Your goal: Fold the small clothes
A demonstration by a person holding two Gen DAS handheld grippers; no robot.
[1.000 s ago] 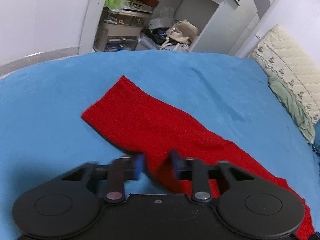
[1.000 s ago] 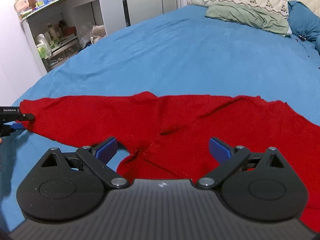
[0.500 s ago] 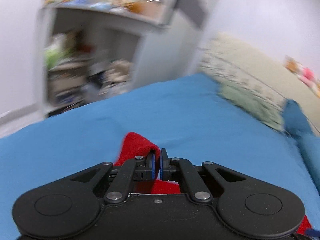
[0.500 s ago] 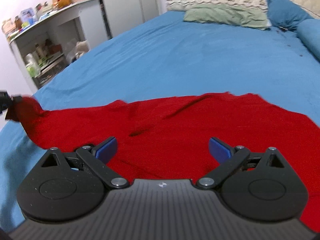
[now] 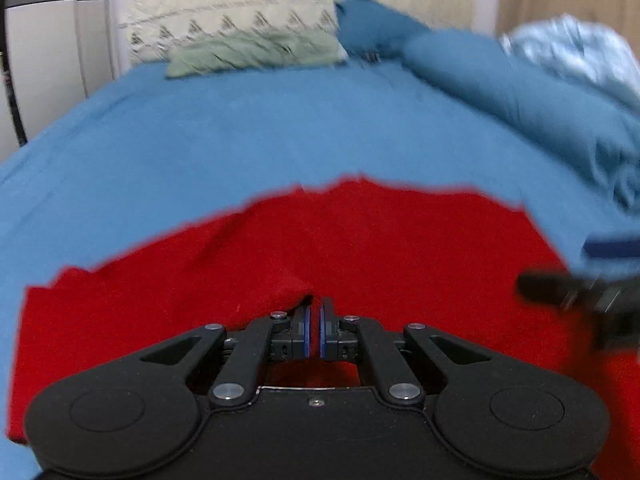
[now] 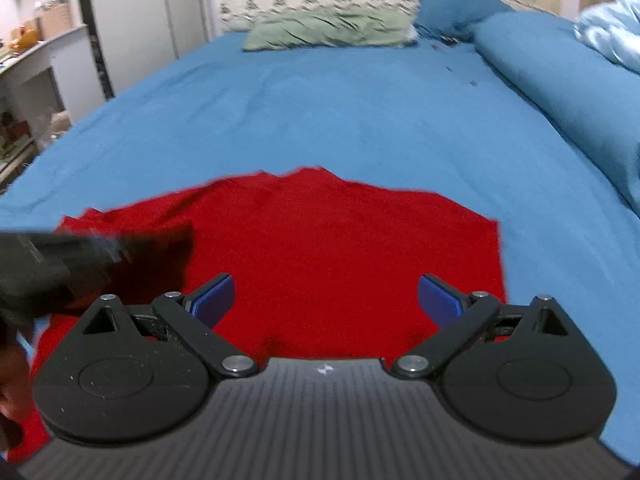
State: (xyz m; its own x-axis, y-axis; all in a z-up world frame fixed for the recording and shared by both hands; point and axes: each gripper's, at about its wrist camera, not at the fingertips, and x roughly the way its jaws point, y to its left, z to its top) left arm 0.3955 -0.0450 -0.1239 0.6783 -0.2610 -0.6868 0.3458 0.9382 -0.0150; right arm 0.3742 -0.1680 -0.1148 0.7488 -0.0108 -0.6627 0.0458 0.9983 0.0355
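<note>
— Cloth of what kind is seen, and where is it laid?

— Red knit garment [image 6: 344, 248] is spread across the blue bedsheet [image 6: 340, 112], its far edge ragged and its right edge straight. A green pillow [image 6: 332, 32] and a rolled blue duvet [image 6: 560, 80] are seen well beyond it, near the headboard.

— How is the left gripper [image 5: 313, 330] placed against it?

— It is held low over the garment's near part, its blue pads pressed almost together. A raised fold of the red cloth is gathered just at the left pad; whether it is truly pinched cannot be told through the blur.

— And the right gripper [image 6: 325, 300]?

— Its jaws are spread wide, nothing is held between them, and the garment's middle is framed directly ahead
</note>
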